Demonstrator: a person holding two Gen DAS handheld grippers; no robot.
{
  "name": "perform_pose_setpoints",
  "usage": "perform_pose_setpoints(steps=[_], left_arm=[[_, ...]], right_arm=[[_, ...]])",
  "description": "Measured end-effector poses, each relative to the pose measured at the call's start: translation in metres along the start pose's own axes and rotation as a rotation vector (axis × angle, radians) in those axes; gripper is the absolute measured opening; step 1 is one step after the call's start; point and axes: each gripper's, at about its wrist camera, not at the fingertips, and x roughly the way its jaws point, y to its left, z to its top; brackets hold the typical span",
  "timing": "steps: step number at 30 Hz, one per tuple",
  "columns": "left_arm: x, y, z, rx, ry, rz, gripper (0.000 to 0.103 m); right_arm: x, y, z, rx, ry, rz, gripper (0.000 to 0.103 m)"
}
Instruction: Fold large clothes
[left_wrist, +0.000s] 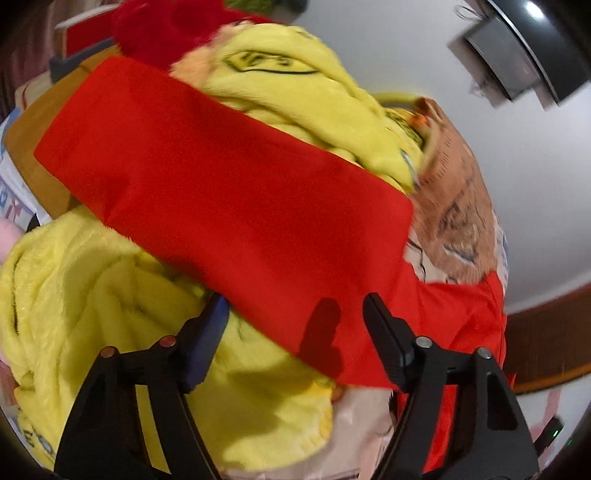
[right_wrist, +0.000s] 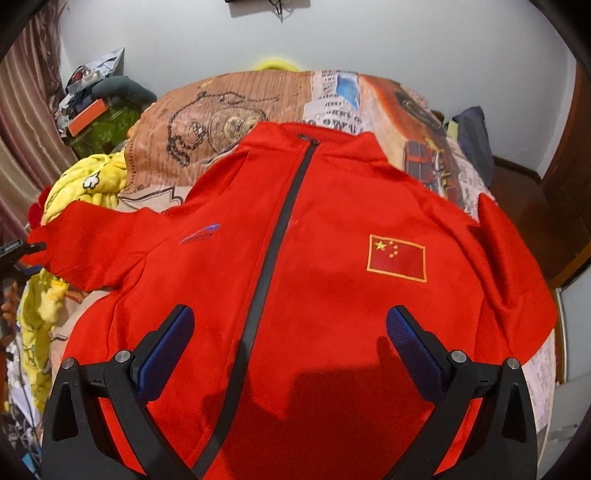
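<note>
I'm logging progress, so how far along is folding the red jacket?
Done: jacket lies front-up on the bed, zipped. In hand: nothing; left claw is open over the outstretched sleeve, right claw open above the hem. Left: every fold.

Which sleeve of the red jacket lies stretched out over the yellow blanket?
The sleeve on the logo side, at left in the right wrist view; it reaches onto the yellow blanket. The flag-side sleeve stays by the body.

A bedroom: printed bedspread (right_wrist: 229, 110), curtains (right_wrist: 26, 122).
</note>
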Motion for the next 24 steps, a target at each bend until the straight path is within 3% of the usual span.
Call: perform_pose_setpoints(steps=[2,4,6,8,17,24], left_arm=[[0.006,0.008,0.008,-0.024,-0.012,0.033,0.065],[0.013,0.013,0.012,-0.040,-0.017,0.068,0.052],[0.018,0.021,0.017,-0.063,-0.019,0.106,0.021],[0.014,0.023,0.020,-0.060,-0.053,0.155,0.007],[-0.075,-0.029,0.031,0.113,-0.325,0.261,0.003],[-0.115,-0.133,0.022,0.353,-0.444,0.243,0.002]], right_arm=[[0.004,0.000,0.001,0.005,0.015,0.006,0.103],[0.006,0.000,0.001,0.007,0.026,0.007,0.103],[0.006,0.002,0.001,0.004,0.030,0.003,0.103],[0.006,0.003,0.000,0.001,0.032,-0.001,0.103],[-0.006,0.002,0.000,-0.012,0.026,-0.018,0.103],[-0.017,-0.001,0.000,-0.002,0.003,0.001,0.103]])
